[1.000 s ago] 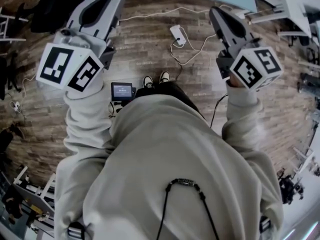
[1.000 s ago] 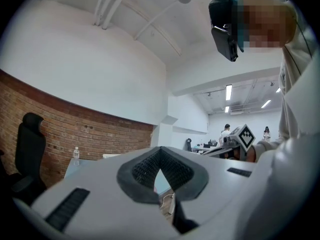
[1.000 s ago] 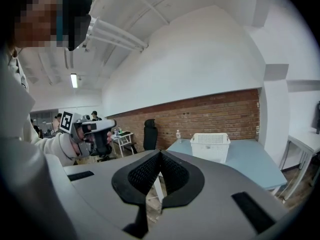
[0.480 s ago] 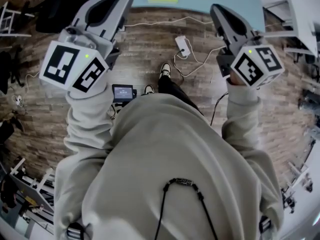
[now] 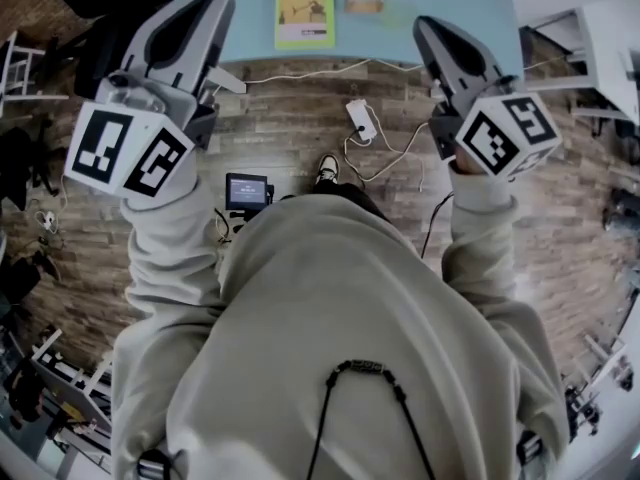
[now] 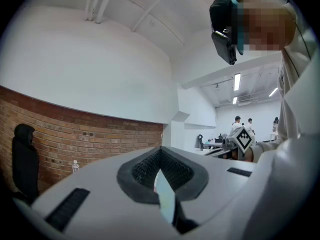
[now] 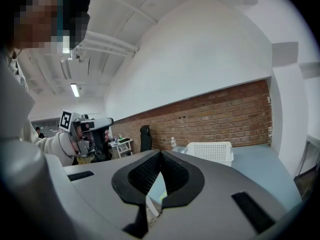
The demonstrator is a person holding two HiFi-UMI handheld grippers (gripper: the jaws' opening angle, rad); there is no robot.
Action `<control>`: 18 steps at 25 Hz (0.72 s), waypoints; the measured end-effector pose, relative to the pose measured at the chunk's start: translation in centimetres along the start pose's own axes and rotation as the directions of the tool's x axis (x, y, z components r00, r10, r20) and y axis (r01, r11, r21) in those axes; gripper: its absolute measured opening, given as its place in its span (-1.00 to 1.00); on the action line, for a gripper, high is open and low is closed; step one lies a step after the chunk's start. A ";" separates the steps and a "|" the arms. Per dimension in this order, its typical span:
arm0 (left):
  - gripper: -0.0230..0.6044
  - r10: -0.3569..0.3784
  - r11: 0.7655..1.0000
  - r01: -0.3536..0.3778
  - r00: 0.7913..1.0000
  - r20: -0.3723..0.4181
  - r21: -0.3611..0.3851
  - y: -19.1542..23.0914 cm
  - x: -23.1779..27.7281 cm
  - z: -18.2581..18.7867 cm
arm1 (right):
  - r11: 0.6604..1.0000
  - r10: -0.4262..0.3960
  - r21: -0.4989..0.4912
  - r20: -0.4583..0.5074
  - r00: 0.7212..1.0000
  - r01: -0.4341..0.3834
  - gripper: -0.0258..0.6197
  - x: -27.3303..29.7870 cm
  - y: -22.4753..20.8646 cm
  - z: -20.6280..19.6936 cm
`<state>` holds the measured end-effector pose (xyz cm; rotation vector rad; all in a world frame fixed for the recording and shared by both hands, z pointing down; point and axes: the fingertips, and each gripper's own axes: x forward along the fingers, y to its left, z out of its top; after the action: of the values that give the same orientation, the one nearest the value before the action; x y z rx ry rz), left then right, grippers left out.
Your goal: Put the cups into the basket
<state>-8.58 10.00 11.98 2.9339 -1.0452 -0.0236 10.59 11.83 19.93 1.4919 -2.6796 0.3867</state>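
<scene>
In the head view we hold both grippers out toward the blue table [image 5: 440, 8]. The left gripper [image 5: 212, 0] shows against the table's near left corner, and the right gripper [image 5: 430, 30] against its near edge. A yellow-green booklet [image 5: 304, 13] lies on the table. On the wooden floor short of the table are a white power adapter [image 5: 358, 120] with its cable and a small screen device [image 5: 246, 189].

In the left gripper view we see the left gripper [image 6: 161, 156] with its jaws pressed together and nothing between them; only a thin sliver of the table's blue shows through the seam.

In the right gripper view the right gripper [image 7: 160, 160] is likewise closed tight and empty. Beyond it the white basket [image 7: 210, 151] stands on the blue table [image 7: 262, 169], toward the brick wall [image 7: 225, 116] behind the table. A pale shape sits just beside the basket, too small for us to name as cups.
</scene>
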 end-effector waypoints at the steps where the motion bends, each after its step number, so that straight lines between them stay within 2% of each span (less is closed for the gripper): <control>1: -0.93 0.000 1.000 0.000 1.000 0.006 0.007 -0.5 -0.1 0.6 | 1.000 0.002 0.003 -0.001 1.000 -0.002 -0.88 -0.4 -0.1 0.2; 3: -0.93 -0.007 1.000 0.007 1.000 0.002 0.016 -0.7 0.6 0.8 | 1.000 0.005 0.009 -0.002 1.000 -0.005 -0.88 -0.4 -0.8 0.6; 7: -0.93 -0.011 1.000 0.011 0.999 -0.046 -0.005 1.3 4.7 -2.0 | 1.000 0.021 0.012 -0.027 0.999 -0.021 -0.88 2.1 -4.0 -0.5; 10: -0.93 -0.017 1.000 0.017 0.998 -0.056 -0.005 2.6 6.4 -2.6 | 0.999 0.026 0.036 -0.055 0.998 -0.024 -0.88 3.5 -5.8 -1.1; 18: -0.93 -0.073 0.997 0.072 0.997 -0.018 -0.033 7.8 11.8 -3.2 | 1.000 -0.016 -0.023 -0.078 0.997 0.014 -0.88 8.2 -9.2 0.4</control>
<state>-4.30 -3.49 15.34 2.9357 -0.9265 -0.0138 13.95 0.29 22.65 1.4586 -2.6024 0.4037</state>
